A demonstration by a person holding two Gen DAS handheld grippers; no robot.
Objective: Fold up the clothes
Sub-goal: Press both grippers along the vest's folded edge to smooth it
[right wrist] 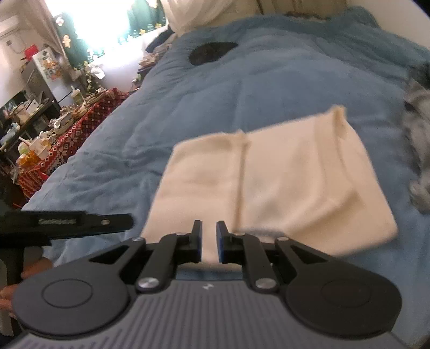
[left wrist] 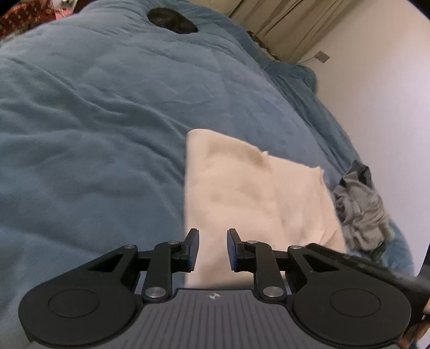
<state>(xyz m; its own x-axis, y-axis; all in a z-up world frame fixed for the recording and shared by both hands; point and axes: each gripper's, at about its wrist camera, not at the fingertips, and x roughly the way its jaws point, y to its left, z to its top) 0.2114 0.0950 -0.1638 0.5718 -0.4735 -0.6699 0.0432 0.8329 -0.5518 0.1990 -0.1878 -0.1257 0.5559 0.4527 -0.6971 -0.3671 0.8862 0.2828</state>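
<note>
folded cloth on blanket | crumpled garment just right

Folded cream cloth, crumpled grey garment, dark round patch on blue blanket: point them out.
Folded cream cloth point(right wrist: 295, 182): right wrist view, top layer.
Crumpled grey garment point(left wrist: 360, 209): left wrist view, middle folds.
Dark round patch point(left wrist: 172, 20): left wrist view, centre.

A blue blanket covers the bed, with a dark oval object lying far up on it. Beside the bed stands a surface under a red patterned cloth, crowded with clutter, below a bright window.
</note>
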